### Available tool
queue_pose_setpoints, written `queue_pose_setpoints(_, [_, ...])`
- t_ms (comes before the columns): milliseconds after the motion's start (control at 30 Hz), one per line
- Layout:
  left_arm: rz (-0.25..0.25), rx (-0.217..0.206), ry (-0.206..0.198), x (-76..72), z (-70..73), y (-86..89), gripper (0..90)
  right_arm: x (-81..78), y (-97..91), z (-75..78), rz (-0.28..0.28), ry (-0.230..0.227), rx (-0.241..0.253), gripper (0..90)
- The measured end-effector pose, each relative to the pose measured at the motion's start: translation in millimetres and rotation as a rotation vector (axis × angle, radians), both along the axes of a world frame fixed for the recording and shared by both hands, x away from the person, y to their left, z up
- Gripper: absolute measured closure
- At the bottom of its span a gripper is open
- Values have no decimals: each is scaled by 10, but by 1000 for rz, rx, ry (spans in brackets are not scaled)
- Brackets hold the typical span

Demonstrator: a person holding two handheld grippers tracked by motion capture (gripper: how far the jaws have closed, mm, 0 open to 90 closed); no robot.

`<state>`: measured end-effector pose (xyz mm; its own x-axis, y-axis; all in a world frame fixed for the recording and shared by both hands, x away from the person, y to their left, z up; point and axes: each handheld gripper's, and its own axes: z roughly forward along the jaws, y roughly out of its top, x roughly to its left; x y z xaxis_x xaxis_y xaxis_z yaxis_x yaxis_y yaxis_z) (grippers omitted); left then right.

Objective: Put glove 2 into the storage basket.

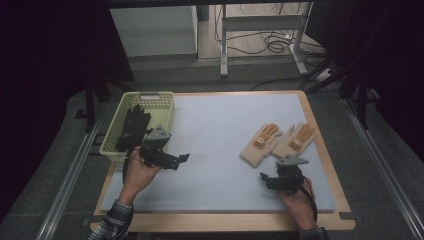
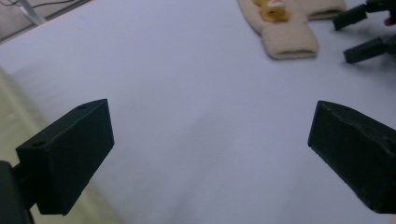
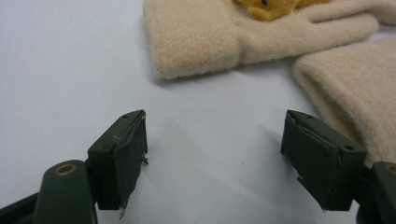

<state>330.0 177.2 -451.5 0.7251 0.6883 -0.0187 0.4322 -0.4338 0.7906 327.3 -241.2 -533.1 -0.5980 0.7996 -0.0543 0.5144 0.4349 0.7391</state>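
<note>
Two beige knit gloves with orange patches lie side by side at the right of the mat, the left glove (image 1: 261,143) and the right glove (image 1: 295,138). My right gripper (image 1: 265,180) rests just in front of them, open and holding nothing. In the right gripper view its jaws (image 3: 215,133) stand wide, with one glove cuff (image 3: 201,42) ahead and the other glove (image 3: 350,88) at the right. My left gripper (image 1: 181,161) hovers beside the basket and points right, open and holding nothing (image 2: 212,126). A glove cuff (image 2: 289,42) lies far ahead of it.
A pale yellow basket (image 1: 111,142) sits at the table's left edge with black gloves (image 1: 132,125) inside. A pale blue mat (image 1: 220,145) covers the wooden table (image 1: 225,222). The right gripper (image 2: 364,32) appears at the top right of the left gripper view.
</note>
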Motion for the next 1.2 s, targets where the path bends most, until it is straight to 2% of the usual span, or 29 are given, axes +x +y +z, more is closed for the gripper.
queue_pose_setpoints(167, [-33,22,-8,-112,-109,-161,7,0,0,0,0,0,0,223])
queue_pose_setpoints(267, [-52,46,-8,-200,-247,-271,5,0,0,0,0,0,0,223])
queue_pose_setpoints(367, [-57,51,-1,-235,-329,-303,4,0,0,0,0,0,0,223])
queue_pose_setpoints(400, [-57,44,14,-261,-417,-314,3,0,0,0,0,0,-1,223])
queue_pose_setpoints(433, [-57,44,14,-261,-417,-314,3,0,0,0,0,-1,-1,223])
queue_pose_setpoints(467, [-51,37,27,-283,-502,-306,3,0,0,0,0,0,0,223])
queue_pose_setpoints(500, [-51,37,27,-283,-502,-306,3,0,0,0,0,0,0,223])
queue_pose_setpoints(600, [-33,23,58,-302,-664,-256,2,-1,1,-1,0,-1,-1,223])
queue_pose_setpoints(700, [-18,7,68,-310,-723,-213,2,-1,1,-1,-1,-1,-1,223])
queue_pose_setpoints(767, [-5,15,79,-314,-767,-181,1,-1,1,-1,-1,-1,-1,223])
queue_pose_setpoints(800, [17,38,73,-327,-802,-156,1,-2,2,-1,-4,-2,-3,211])
queue_pose_setpoints(933, [32,52,84,-338,-875,-130,1,-5,7,-1,-13,-7,-10,197])
queue_pose_setpoints(967, [41,72,83,-340,-902,-128,2,-6,8,-1,-15,-9,-12,189])
queue_pose_setpoints(1000, [58,112,84,-336,-964,-132,3,-6,9,-1,-19,-10,-14,186])
queue_pose_setpoints(1067, [59,107,93,-325,-996,-126,1,-7,9,-1,-20,-11,-15,185])
queue_pose_setpoints(1100, [61,84,113,-308,-997,-103,5,-7,9,-1,-21,-11,-15,185])
queue_pose_setpoints(1200, [69,86,114,-305,-999,-103,15,-3,6,-1,-22,-9,-13,183])
